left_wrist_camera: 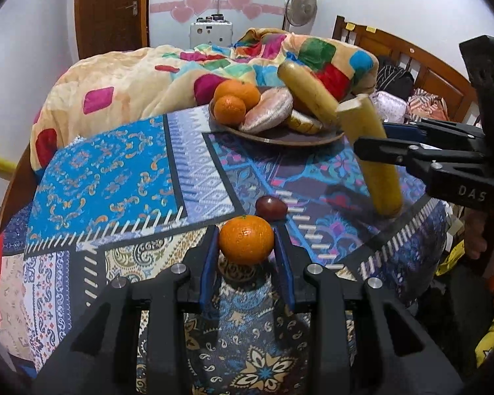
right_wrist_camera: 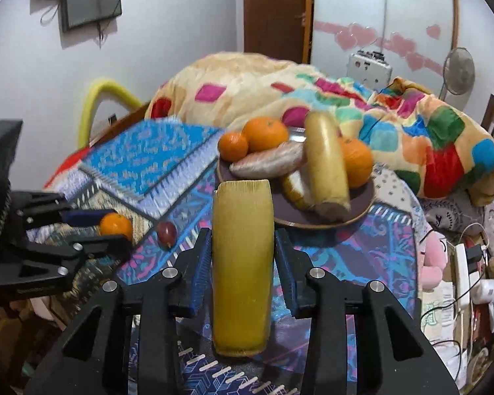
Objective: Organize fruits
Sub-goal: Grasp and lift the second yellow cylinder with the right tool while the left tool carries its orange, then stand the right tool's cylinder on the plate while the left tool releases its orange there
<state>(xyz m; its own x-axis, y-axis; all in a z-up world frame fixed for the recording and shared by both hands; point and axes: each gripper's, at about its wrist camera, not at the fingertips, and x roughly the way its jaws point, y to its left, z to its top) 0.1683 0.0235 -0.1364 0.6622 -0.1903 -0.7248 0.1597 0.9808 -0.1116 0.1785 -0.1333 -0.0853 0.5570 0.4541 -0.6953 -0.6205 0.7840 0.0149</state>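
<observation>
small orange (left_wrist_camera: 246, 239) pinched between the left gripper (left_wrist_camera: 247, 247) pads, just off the patterned cloth (left_wrist_camera: 115, 181), so ready to carry. long yellow fruit (right_wrist_camera: 242, 263) clamped in the right gripper (right_wrist_camera: 242, 247), held upright, probably to clear the cloth. both likely headed for the brown plate (left_wrist_camera: 280, 140) further back, already stacked with oranges and more. dark red fruit (left_wrist_camera: 271, 208) loose on the cloth nearby, untouched.

Patchwork blanket (left_wrist_camera: 141, 75) heaped behind the patterned cloth (left_wrist_camera: 122, 177) — standing fan (left_wrist_camera: 301, 6), perhaps, beyond.

Right tool (right_wrist_camera: 242, 250) around yellow banana piece (right_wrist_camera: 242, 270)
</observation>
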